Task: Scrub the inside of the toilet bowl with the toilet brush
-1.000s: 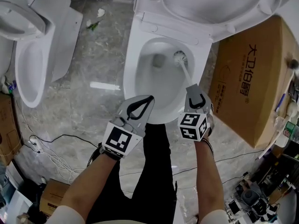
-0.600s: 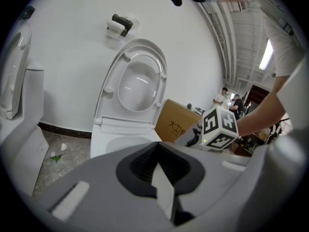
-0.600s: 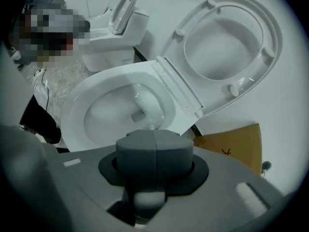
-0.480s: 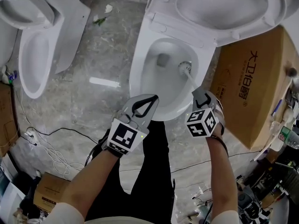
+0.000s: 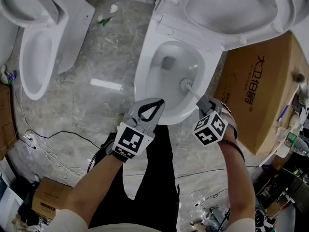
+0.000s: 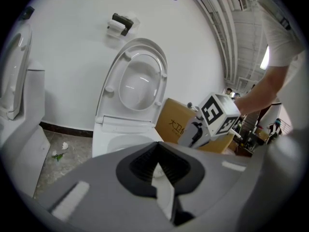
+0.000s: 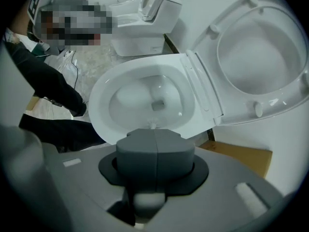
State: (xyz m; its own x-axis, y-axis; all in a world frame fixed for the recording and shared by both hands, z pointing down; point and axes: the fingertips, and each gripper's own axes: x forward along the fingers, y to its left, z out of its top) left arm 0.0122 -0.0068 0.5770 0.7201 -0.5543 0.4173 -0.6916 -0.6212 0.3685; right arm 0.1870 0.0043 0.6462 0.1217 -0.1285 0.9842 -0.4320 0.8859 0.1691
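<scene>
Looking down from the head view, we see the whole layout: the toilet bowl [image 5: 144, 79] straight ahead with its lid [image 5: 231, 8] raised, a second toilet [image 5: 36, 57] off to the left, a cardboard box [image 5: 256, 91] hard against the bowl's right side, and loose cables [image 5: 46, 151] on the marble floor [image 5: 104, 57]. Only the right gripper view lets us look into the basin, down to the drain opening [image 7: 158, 104] at the bottom. Only the left gripper view shows the wall behind the toilet, with a small fitting [image 6: 120, 24] above the lid. The right gripper [image 5: 205, 102] has its jaws pressed together on the handle of the toilet brush [image 5: 186, 84]; in its own view we see the white handle run under the closed pads and come out past them toward the basin. The left gripper [image 5: 155, 103] hovers over the near rim with its tips meeting and nothing between them. The brush lies on a diagonal in the head view. Its long axis runs from the right gripper at the near right rim up and to the left, and its bristle head points away from us, down inside the bowl by the right wall of the basin.
</scene>
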